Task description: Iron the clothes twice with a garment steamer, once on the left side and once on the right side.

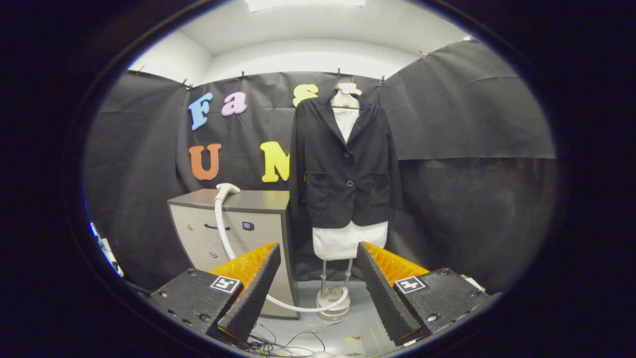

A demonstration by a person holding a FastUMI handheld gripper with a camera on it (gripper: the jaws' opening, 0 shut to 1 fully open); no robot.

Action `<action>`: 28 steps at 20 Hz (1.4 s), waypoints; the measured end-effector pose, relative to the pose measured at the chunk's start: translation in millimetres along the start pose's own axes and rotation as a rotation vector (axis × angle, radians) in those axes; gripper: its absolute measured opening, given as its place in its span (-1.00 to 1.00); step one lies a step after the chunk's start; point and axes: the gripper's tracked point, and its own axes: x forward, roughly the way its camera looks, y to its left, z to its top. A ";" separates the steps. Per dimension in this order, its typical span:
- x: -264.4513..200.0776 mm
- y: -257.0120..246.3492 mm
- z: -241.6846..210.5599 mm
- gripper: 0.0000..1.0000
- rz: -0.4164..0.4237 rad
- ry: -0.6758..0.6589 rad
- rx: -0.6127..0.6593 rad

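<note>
You haven't started yet: your gripper (318, 278) has its fingers spread wide with nothing in them. The steamer head (227, 189) sits on the cabinet (248, 219) left of the jacket (345, 164), so both passes are left.

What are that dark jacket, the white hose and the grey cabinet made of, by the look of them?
Jacket: matte black woven cloth, probably; it drapes softly. Hose: smooth white plastic or rubber, bending in a curve. Cabinet: likely painted metal or laminate; flat, slightly glossy panels. Gripper open, fingers spread, holding nothing.
</note>
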 end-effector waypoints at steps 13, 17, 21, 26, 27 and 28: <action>71.0 60.7 58.7 0.96 0.060 0.018 -0.028; 119.6 101.5 70.6 0.96 0.129 0.079 -0.056; 178.0 160.4 86.4 0.96 0.229 0.107 -0.099; 246.7 236.0 89.2 0.95 0.335 0.142 -0.142; 261.1 250.2 88.6 0.95 0.349 0.151 -0.149; 273.6 264.4 84.5 0.95 0.367 0.171 -0.155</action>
